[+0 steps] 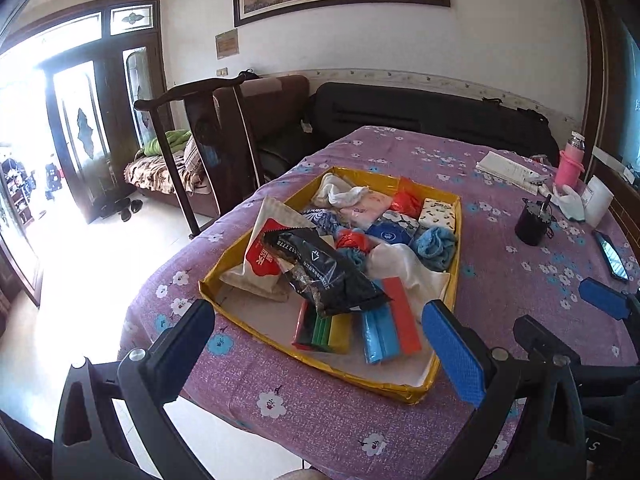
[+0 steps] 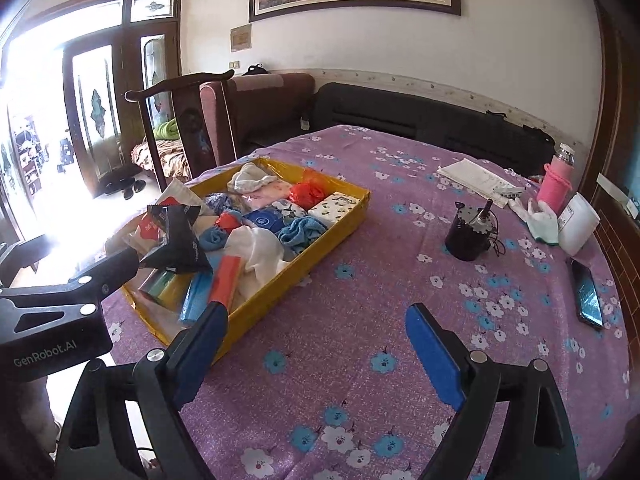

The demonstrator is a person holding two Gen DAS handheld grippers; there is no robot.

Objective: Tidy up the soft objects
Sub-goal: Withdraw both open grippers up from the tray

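A yellow tray (image 1: 256,330) (image 2: 340,222) on the purple flowered tablecloth holds several soft items: a black foil bag (image 1: 328,276) (image 2: 178,238), a white and red bag (image 1: 264,248), white cloths (image 1: 340,194), blue towels (image 1: 434,242) (image 2: 300,232), tissue packs (image 1: 438,212), coloured rolls (image 1: 390,330). My left gripper (image 1: 320,344) is open and empty, just in front of the tray's near edge. My right gripper (image 2: 316,354) is open and empty over bare cloth, to the right of the tray.
On the table's right side stand a black cup (image 2: 470,232), a pink bottle (image 2: 554,184), a white container (image 2: 578,224), a glove (image 2: 540,220), papers (image 2: 478,178) and a phone (image 2: 588,298). A wooden chair (image 1: 208,148) and sofa (image 1: 420,120) stand behind.
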